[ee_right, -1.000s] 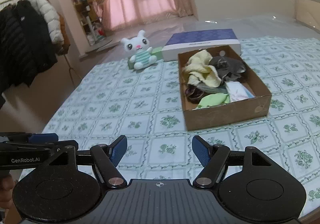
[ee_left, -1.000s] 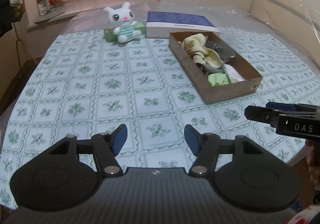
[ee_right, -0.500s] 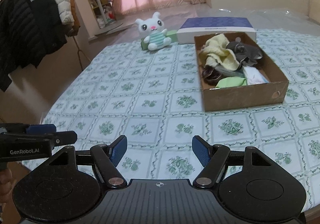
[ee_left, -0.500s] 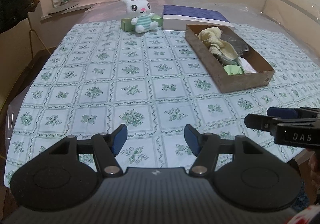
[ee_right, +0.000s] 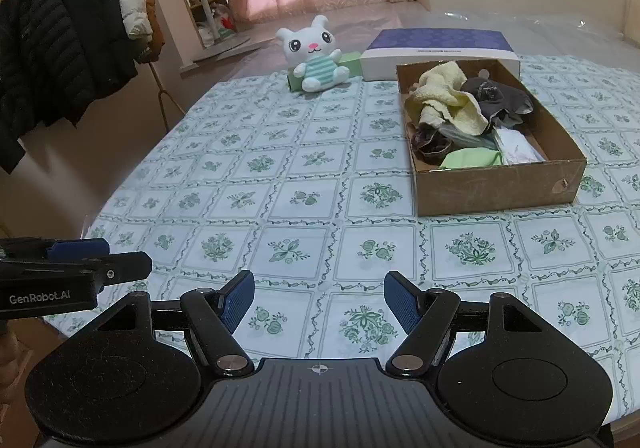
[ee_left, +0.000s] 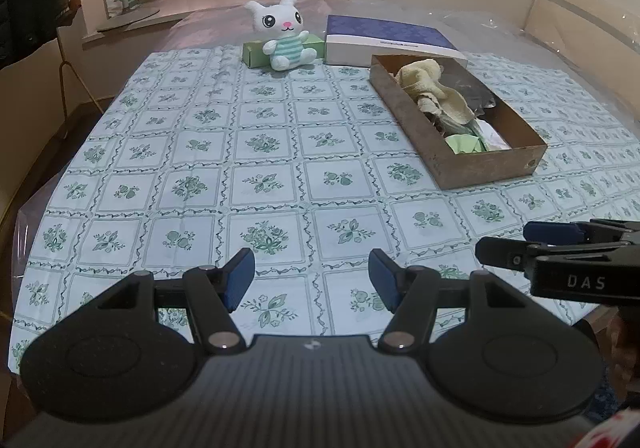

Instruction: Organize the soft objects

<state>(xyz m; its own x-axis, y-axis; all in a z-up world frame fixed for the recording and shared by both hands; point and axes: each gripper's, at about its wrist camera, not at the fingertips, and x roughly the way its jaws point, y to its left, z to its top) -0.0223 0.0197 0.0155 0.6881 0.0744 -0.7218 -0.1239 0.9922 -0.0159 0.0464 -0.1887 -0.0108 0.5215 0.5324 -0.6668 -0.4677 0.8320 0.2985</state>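
1. Covering most of both views: table (ee_left: 192, 152) under a green floral cloth, bare across its middle.
2. Cardboard box (ee_right: 496, 188) sits at 2 o'clock from the left tongs and 1 o'clock from the right. Soft things are heaped inside: yellow cloth (ee_right: 448, 100), grey cloth (ee_right: 496, 100), a dark piece (ee_right: 430, 142), a green piece (ee_right: 468, 159) and a white piece (ee_right: 516, 146).
3. Blue-lidded box (ee_right: 436, 44) lies just behind the cardboard box, at 12 o'clock.
4. Plush bunny (ee_left: 284, 34) sits upright at 12 o'clock on the far edge, leaning on a small green carton (ee_left: 252, 52), well apart from the cardboard box.
5. Left gripper (ee_left: 312, 280): fingers spread, nothing between them, hovering over the near edge. Right gripper (ee_right: 318, 302): same, spread and empty, alongside it.
6. Step, as a judgement: the cloths already lie in the box and both tongs hang clear at the near edge. That fits a sort about to start from the box, or one finished with the cloths binned. Whether the bunny belongs in the box, I can't tell, so I'm calling no move.
7. Hard to read: the lower layers of the pile, hidden by the box's near wall in the left view. What the dark piece actually is. The person's hands, only slivers at the frame edges.
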